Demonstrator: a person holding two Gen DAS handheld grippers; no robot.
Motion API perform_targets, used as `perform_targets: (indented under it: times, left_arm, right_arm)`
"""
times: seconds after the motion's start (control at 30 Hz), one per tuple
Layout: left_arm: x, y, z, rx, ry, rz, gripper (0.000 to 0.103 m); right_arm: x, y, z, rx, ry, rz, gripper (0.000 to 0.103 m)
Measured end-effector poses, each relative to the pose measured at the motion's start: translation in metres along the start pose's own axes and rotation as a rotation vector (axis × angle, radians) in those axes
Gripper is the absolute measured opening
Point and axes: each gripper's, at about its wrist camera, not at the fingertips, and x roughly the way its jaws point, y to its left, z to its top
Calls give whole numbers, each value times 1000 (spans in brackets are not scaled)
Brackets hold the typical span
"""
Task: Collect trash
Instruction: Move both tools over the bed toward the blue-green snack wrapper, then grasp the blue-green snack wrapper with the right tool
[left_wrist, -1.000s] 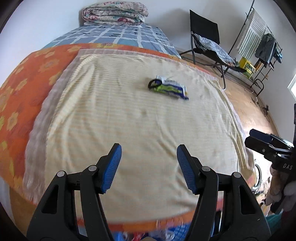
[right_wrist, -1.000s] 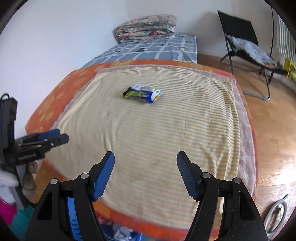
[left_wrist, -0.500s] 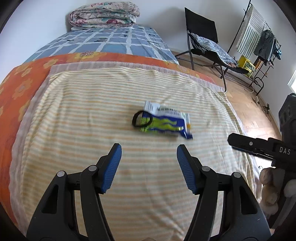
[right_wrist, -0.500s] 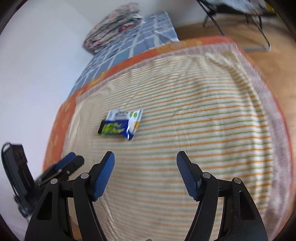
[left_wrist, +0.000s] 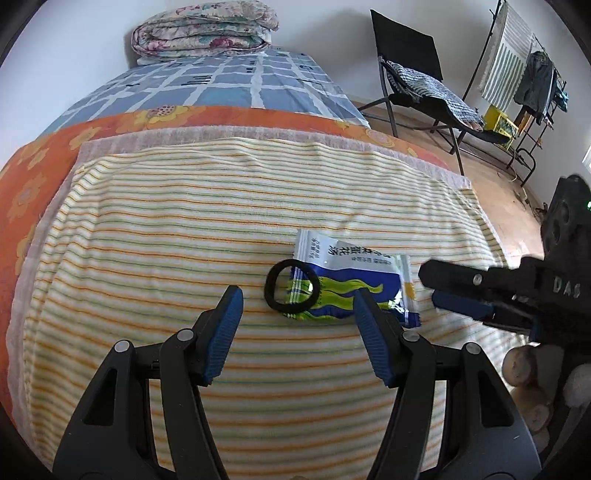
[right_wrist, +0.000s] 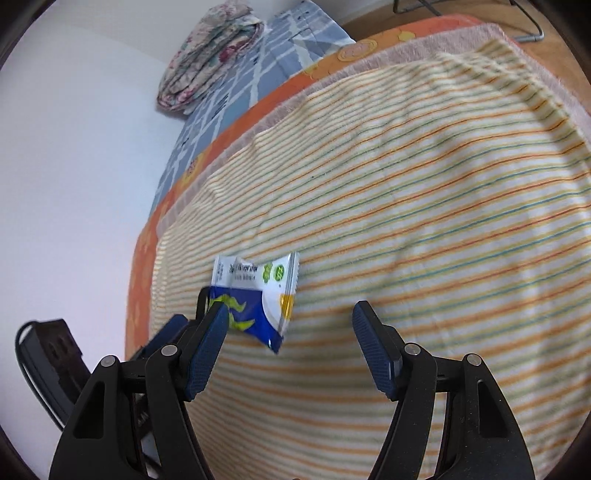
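On striped towel (left_wrist: 184, 229) | wrapper (left_wrist: 354, 280) between left gripper (left_wrist: 297, 314) jaws | untouched

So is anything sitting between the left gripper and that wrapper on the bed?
Yes. A black hair tie lies partly on the wrapper, on its near left end, ahead of the open left gripper. Nothing else blocks it.

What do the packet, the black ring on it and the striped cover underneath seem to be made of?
Packet: glossy printed plastic film, crimped edges, catches light. Black ring: matte, likely a fabric-covered elastic hair tie. Striped cover: soft woven cloth, probably terry towelling, with a fuzzy, lightly rumpled surface.
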Motion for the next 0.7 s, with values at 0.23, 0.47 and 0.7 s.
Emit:
perform_targets:
  times: [0.23, 0.47, 0.7]
  left_arm:
    - [11, 14, -1, -49, 26, -37, 40]
    - [12, 16, -1, -61, 24, -91, 22]
    - [11, 21, -3, -68, 16, -78, 11]
  right_arm:
    - [14, 4, 7, 21, -21, 46, 69]
    - [24, 11, 7, 14, -19, 60, 61]
    - [29, 11, 4, 19, -1, 45, 25]
